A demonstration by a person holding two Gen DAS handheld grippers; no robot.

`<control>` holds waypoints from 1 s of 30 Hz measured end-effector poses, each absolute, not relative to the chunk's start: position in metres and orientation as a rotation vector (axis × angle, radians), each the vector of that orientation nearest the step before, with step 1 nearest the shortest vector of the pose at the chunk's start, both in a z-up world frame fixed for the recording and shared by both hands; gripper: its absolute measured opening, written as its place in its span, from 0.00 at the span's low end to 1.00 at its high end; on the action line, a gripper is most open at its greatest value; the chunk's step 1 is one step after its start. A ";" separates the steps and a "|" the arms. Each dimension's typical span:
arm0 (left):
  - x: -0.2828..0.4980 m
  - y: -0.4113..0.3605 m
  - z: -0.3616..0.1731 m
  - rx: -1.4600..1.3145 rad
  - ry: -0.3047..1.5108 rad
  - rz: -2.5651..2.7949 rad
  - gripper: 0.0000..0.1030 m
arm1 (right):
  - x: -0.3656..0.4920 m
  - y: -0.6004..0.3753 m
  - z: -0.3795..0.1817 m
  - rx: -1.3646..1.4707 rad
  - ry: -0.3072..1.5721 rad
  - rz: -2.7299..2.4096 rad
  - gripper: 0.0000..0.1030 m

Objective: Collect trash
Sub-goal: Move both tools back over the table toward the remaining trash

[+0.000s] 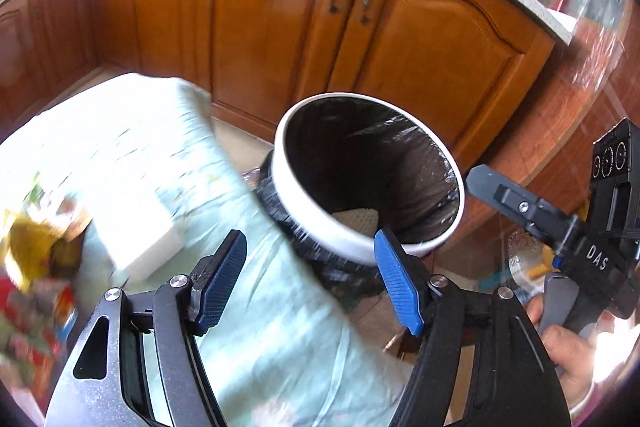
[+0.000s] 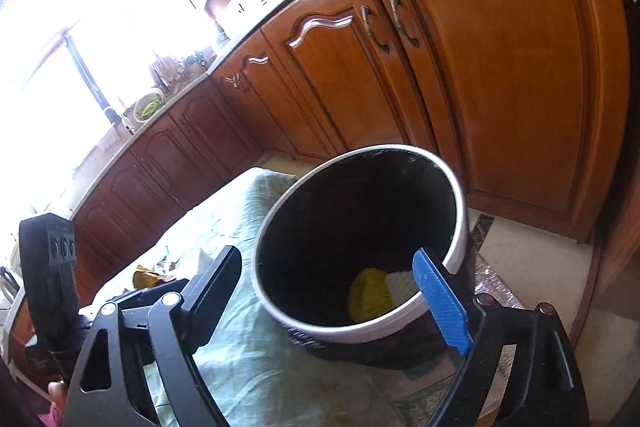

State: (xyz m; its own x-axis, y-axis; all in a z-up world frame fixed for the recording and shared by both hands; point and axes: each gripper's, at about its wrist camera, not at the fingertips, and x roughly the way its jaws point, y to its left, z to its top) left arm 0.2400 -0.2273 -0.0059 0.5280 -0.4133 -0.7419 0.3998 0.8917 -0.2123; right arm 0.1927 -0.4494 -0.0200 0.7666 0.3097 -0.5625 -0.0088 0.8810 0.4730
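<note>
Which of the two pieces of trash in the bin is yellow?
The left piece in the trash bin, seen from the right wrist; the one touching its right side is white.

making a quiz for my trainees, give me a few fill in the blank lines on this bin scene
1. The bin with the white rim is lined with a ____ bag.
2. In the bin lie a white piece and a ____ one.
3. Both sets of tongs, left and right, hold ____.
4. The cabinet doors behind the bin are all ____.

Missing words: black; yellow; nothing; closed
</note>
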 end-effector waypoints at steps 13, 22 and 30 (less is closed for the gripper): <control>0.180 -0.133 0.004 -0.097 0.824 -0.355 0.66 | 0.174 -0.381 -0.019 0.461 0.712 0.310 0.87; 0.160 -0.076 0.005 -0.167 0.797 -0.258 0.66 | 0.182 -0.335 -0.020 0.384 0.752 0.387 0.87; 0.154 -0.033 0.006 -0.230 0.780 -0.170 0.66 | 0.194 -0.299 -0.021 0.281 0.785 0.444 0.87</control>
